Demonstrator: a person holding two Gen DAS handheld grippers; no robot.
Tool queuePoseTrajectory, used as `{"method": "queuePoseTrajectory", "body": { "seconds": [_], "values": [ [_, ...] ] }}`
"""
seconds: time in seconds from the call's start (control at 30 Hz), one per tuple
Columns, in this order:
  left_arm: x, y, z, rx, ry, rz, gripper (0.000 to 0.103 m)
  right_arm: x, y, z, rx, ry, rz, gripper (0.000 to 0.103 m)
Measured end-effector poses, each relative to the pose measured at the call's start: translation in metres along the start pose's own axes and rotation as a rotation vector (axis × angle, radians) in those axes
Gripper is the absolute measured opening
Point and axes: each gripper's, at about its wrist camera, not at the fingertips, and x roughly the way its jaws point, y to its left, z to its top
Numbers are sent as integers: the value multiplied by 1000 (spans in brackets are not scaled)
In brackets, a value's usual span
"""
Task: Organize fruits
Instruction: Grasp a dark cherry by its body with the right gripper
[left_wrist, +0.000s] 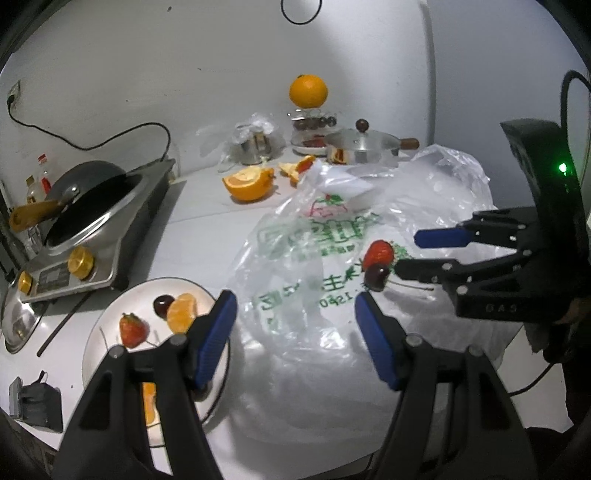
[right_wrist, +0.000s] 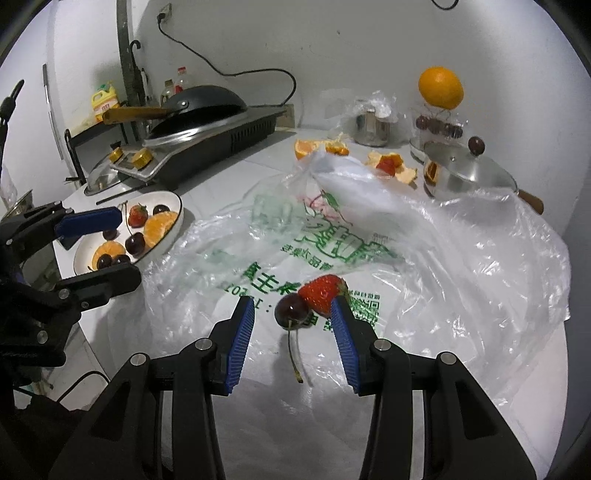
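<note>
A red strawberry (right_wrist: 320, 293) and a dark cherry (right_wrist: 291, 310) with a long stem lie side by side on a clear plastic bag (right_wrist: 424, 258) with green print. My right gripper (right_wrist: 292, 306) is open just above the bag, with the cherry between its blue pads. The left pad stands apart from the cherry and the strawberry rests at the right fingertip. My left gripper (left_wrist: 294, 299) is open and empty over the bag's near left part, beside a white plate (left_wrist: 140, 299). The plate holds a strawberry (left_wrist: 131, 330), a cherry (left_wrist: 161, 304) and orange segments (left_wrist: 181, 312).
An induction cooker (left_wrist: 92, 236) with a black wok stands at the left, a pot lid (left_wrist: 18, 321) in front of it. At the back are a halved orange (left_wrist: 249, 182), peels, a lidded steel pot (left_wrist: 362, 147), a steel cup and a whole orange (left_wrist: 308, 90) on a glass jar.
</note>
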Motion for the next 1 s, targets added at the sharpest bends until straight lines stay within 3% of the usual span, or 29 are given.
{"method": "queuePoseTrajectory", "body": {
  "seconds": [0.57, 0.87, 1.0],
  "values": [
    [16, 6, -2, -12, 24, -36, 68, 34, -2, -1, 24, 84, 13, 45],
    [14, 28, -7, -48, 10, -45, 68, 45, 6, 8, 26, 103, -33, 45],
    [12, 33, -11, -61, 3, -55, 68, 45, 6, 9, 35, 120, -75, 39]
  ]
}}
